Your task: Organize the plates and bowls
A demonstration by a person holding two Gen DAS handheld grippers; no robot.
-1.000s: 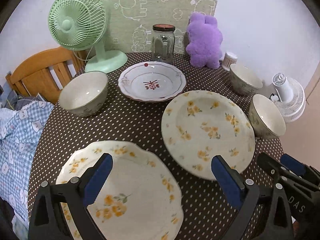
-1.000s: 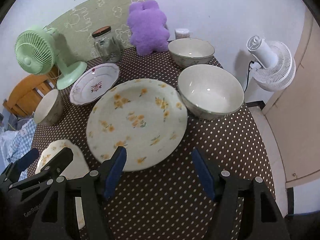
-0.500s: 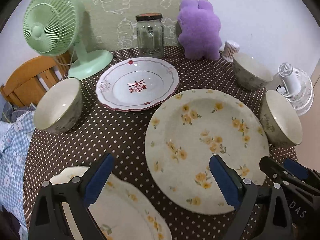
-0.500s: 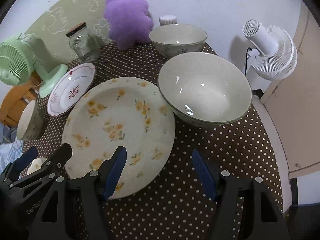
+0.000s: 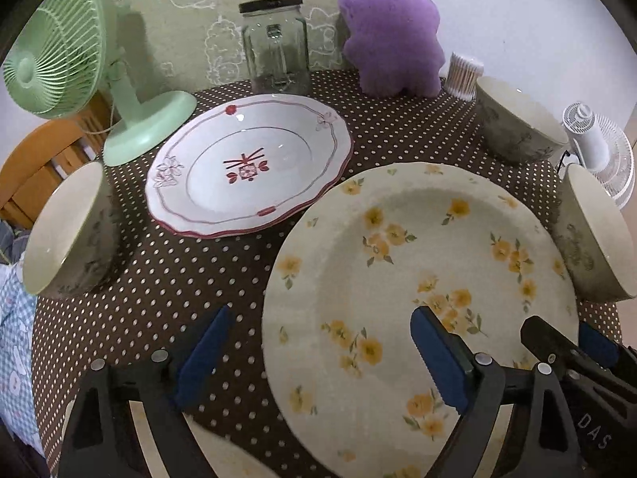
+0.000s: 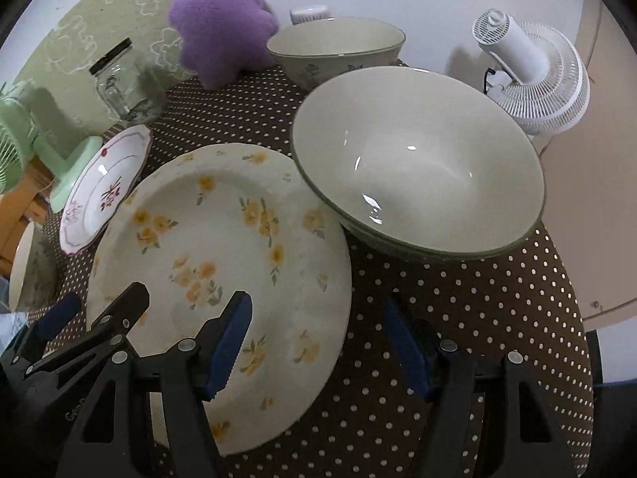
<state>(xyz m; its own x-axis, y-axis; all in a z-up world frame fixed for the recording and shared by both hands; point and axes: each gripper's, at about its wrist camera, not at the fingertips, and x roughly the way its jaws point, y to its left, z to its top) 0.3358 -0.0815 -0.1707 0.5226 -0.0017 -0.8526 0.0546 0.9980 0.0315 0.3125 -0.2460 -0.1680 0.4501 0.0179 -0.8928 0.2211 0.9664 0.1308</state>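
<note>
Both grippers are hanging wide and holding nothing: I am keeping the left gripper [image 5: 318, 354] over the near rim of the yellow-flowered plate [image 5: 418, 279], and the right gripper [image 6: 318, 342] straddling that plate's right edge, likely so either one can take it. The plate is sitting toward the table's [image 6: 458, 318] near edge, tucked under the rim of a big bowl [image 6: 418, 159] at the right edge. The red-patterned plate [image 5: 247, 167] and two more bowls are waiting farther out.
</note>
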